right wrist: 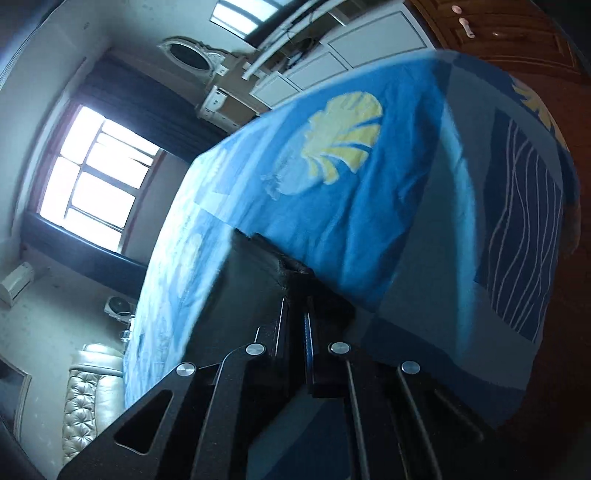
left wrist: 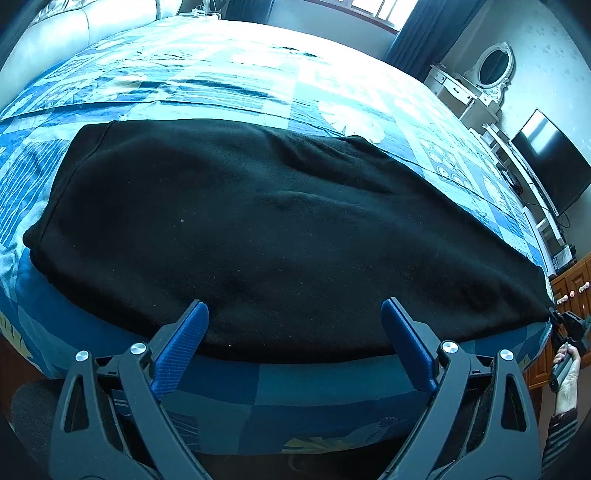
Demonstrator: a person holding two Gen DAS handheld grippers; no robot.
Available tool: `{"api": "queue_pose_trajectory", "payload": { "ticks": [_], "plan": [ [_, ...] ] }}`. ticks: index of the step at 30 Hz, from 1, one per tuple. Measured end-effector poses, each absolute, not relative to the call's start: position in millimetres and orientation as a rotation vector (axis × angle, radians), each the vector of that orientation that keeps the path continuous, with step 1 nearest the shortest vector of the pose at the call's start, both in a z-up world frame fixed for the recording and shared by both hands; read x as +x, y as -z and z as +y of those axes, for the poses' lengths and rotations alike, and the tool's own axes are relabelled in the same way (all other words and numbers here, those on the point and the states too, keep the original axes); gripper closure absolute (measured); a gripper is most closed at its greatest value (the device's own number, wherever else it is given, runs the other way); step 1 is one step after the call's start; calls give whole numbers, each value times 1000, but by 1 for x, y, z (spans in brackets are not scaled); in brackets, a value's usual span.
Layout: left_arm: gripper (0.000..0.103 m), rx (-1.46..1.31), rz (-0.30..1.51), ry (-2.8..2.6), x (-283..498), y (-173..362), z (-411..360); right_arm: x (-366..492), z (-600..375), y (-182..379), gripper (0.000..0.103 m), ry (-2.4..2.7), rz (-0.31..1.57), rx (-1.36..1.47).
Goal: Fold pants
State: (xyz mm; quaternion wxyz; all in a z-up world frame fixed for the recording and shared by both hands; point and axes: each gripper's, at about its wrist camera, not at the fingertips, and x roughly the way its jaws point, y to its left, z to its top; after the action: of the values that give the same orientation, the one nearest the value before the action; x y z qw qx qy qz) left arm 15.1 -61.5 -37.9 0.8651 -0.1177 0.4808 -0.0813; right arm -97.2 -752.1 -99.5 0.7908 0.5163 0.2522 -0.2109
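Black pants [left wrist: 258,221] lie spread flat across the near part of a bed with a blue patchwork cover [left wrist: 221,81]. My left gripper [left wrist: 294,306] hangs open over the pants' near edge, with its blue pads [left wrist: 184,339] wide apart and nothing between them. At the far right, a hand [left wrist: 567,376] holds my right gripper [left wrist: 557,319] at the pants' right corner. In the right wrist view the picture is rolled and slightly blurred. There the right gripper [right wrist: 295,291] is shut, with its fingers together on the black cloth [right wrist: 243,295] at the bed's edge [right wrist: 406,295].
A padded headboard [left wrist: 74,29] stands at the far left. A white dressing table with an oval mirror [left wrist: 491,70], a dark TV [left wrist: 550,162] and wooden cabinets [left wrist: 569,288] line the right wall. A bright window [right wrist: 92,173] with dark curtains is beyond the bed.
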Motion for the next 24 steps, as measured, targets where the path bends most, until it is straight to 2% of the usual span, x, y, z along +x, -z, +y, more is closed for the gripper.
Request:
{"api": "queue_pose_trajectory", "payload": {
  "ticks": [1,3,4,5,7,14,24],
  "plan": [
    [9,-242,1007,170,15,38,-62,-97,-753,106,99,449,534,1131],
    [9,-232,1007,175,14,37,-63,-104,-753,105,93,440,488,1190],
    [9,-232,1007,182,14,36,-63,-108,-752,103,88,436,468,1215],
    [9,-235,1005,187,14,36,-62,-113,-750,99,77,429,448,1234],
    [9,-238,1003,193,12,35,-60,-120,-740,93,65,398,416,1268],
    [9,-232,995,201,7,33,-50,-82,-651,95,64,72,530,1345],
    [9,-206,955,165,1,22,-18,-58,-547,96,64,-80,741,1354]
  ]
}}
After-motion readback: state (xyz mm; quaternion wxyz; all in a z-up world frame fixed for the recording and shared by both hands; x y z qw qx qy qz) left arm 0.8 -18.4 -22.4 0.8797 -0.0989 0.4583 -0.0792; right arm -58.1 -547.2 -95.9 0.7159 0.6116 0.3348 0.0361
